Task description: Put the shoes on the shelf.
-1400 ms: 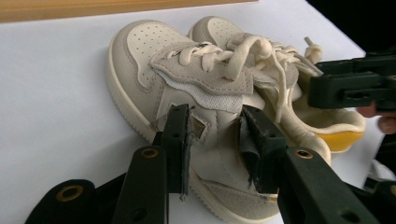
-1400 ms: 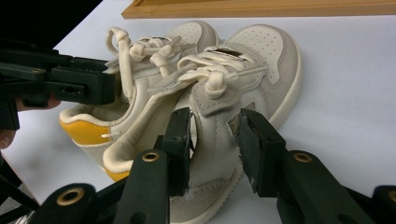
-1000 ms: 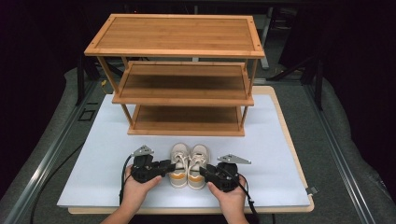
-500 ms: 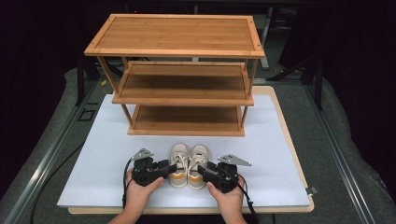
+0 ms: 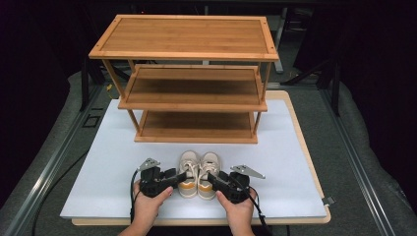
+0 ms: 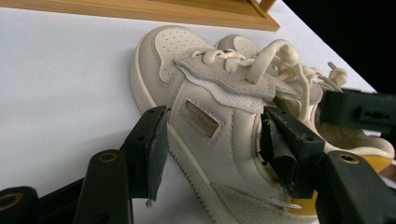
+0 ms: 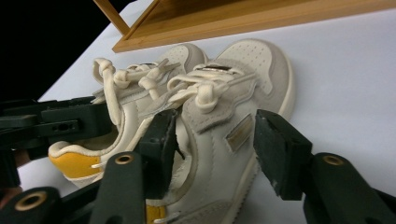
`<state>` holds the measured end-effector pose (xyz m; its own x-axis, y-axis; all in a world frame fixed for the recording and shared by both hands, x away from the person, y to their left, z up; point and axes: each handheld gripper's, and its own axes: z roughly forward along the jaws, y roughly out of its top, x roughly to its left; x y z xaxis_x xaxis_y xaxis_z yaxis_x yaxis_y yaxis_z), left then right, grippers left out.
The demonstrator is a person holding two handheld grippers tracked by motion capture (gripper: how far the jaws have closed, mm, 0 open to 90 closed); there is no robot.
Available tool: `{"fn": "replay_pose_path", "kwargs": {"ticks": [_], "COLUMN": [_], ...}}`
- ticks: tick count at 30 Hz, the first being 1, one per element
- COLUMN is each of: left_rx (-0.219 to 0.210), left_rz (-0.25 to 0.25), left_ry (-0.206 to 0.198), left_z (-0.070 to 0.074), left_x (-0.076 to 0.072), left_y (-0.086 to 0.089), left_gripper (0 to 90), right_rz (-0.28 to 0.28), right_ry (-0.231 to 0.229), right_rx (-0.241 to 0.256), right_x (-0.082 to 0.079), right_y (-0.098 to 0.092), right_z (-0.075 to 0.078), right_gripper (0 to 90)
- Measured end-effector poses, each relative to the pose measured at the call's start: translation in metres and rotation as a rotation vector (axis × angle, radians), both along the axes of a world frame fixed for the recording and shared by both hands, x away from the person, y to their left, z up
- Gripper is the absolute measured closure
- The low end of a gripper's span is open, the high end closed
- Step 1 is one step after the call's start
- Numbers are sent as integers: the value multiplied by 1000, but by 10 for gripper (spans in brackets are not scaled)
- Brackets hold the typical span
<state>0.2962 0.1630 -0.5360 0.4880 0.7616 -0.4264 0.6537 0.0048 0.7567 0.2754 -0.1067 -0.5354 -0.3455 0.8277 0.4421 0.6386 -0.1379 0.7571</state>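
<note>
**Pair of small shoes, one per claw, rack ahead**

White mat on the table, dark room around. Both sneakers sit side by side btwn my claws. Left gripper jaws apart, straddling the left shoe sidewall, not clamped yet. Right gripper same, apart around the right shoe collar. I'd judge them light, soft-sided, laces floppy; grab at collar/sidewall. Bamboo rack straight ahead, shelves open, mat edge just behind my hands.

This looks like a lab recording station. A white sheet-covered worktop stands amid black curtained darkness, grey padding and metal rails flanking it.
</note>
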Motion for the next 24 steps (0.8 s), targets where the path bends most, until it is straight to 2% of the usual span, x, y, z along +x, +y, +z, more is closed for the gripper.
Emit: {"fn": "replay_pose_path", "kwargs": {"ticks": [4, 7, 8, 12, 14, 16, 18, 19, 22, 24], "left_rx": [-40, -71, -73, -78, -87, -88, -88, -92, -109, -111], "left_rz": [22, 40, 49, 63, 82, 100, 116, 122, 137, 150], "left_ry": [-8, -12, -19, -21, -12, -21, -28, -27, -27, -40], "left_z": [-3, -6, -7, -8, -10, -11, -11, -11, -13, -14], "left_x": [-3, -5, -6, -6, -5, -7, -8, -8, -9, -11], "left_y": [0, -3, -4, -6, -6, -8, -10, -10, -10, -12], "left_gripper": [472, 505, 510, 493, 468, 466, 466, 467, 469, 476], "right_rz": [-35, -64, -76, -109, -111, -131, -146, -150, -167, -173], "right_ry": [-15, -19, -26, -48, -36, -55, -39, -54, -44, -61], "right_rx": [-6, 23, 38, 44, 37, 51, 46, 61, 53, 63], "right_x": [-2, -4, -5, -8, -9, -8, -10, -9, -11, -11], "right_y": [4, 4, 4, 8, 8, 10, 10, 11, 12, 14], "right_z": [-3, -6, -8, -10, -10, -11, -11, -12, -12, -13], "right_gripper": [501, 518, 519, 518, 517, 515, 512, 511, 512, 518]}}
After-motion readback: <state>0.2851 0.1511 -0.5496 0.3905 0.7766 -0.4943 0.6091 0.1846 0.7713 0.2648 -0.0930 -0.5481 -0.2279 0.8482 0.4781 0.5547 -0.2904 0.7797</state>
